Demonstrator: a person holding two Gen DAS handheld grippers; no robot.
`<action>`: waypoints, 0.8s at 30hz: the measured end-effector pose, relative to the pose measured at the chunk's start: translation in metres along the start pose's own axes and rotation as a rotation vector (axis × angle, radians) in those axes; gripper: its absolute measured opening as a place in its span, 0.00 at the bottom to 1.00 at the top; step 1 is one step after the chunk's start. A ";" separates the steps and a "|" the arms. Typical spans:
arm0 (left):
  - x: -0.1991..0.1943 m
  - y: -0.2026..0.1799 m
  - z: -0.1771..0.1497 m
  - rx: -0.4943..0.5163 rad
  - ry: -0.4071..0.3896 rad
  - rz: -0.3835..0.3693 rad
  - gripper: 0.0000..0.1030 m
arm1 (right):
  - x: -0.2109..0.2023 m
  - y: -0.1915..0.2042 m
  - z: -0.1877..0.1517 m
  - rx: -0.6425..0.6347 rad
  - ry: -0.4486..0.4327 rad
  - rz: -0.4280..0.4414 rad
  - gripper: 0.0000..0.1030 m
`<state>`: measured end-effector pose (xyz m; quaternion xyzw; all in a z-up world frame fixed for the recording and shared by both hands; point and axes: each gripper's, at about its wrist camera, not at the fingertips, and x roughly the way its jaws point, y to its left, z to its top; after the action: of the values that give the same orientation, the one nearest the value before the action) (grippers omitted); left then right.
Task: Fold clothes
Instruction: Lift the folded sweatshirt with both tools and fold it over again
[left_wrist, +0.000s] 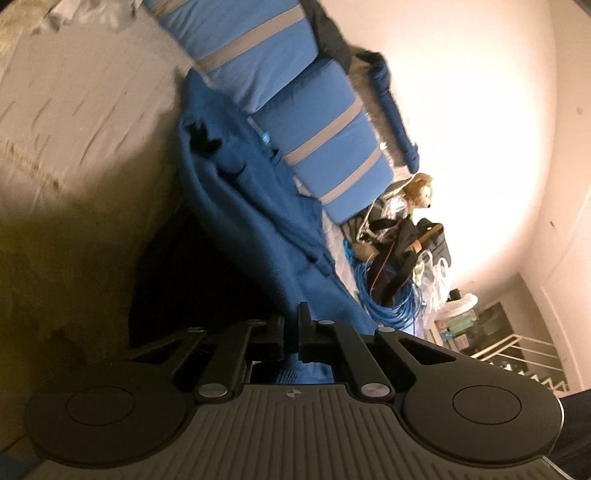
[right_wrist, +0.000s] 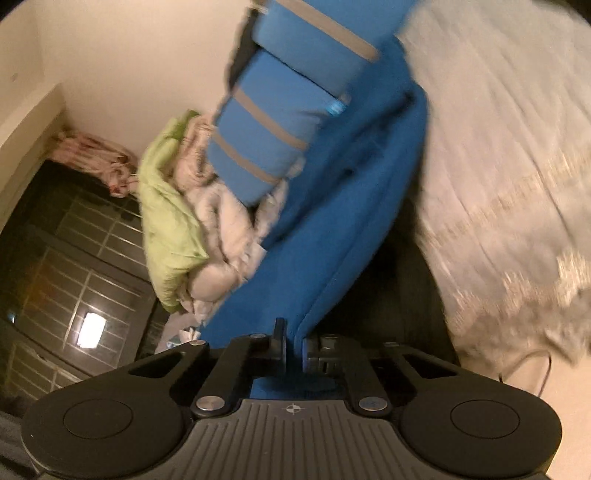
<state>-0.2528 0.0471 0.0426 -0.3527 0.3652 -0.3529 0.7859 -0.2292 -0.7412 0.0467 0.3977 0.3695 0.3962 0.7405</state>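
Both grippers, left (left_wrist: 291, 332) and right (right_wrist: 293, 343), clamp the blue garment (left_wrist: 251, 206), lifted over the bed (left_wrist: 74, 110). Keep grips level and taut so it hangs flat.

No legible text or labels anywhere.

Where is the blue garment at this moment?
In both wrist views the blue garment hangs between the left gripper and right gripper, beside the striped blue pillows.
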 end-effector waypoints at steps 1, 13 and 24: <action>-0.002 -0.005 0.002 0.012 -0.006 -0.009 0.05 | -0.005 0.011 0.004 -0.024 -0.014 -0.009 0.08; -0.034 -0.051 0.002 0.133 -0.004 -0.057 0.05 | -0.026 0.074 0.009 -0.165 0.038 0.005 0.08; -0.011 -0.063 0.047 0.125 -0.133 0.046 0.05 | -0.005 0.097 0.054 -0.168 -0.082 -0.021 0.08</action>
<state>-0.2377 0.0385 0.1198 -0.3173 0.2973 -0.3325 0.8369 -0.2131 -0.7260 0.1552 0.3462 0.3082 0.4016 0.7899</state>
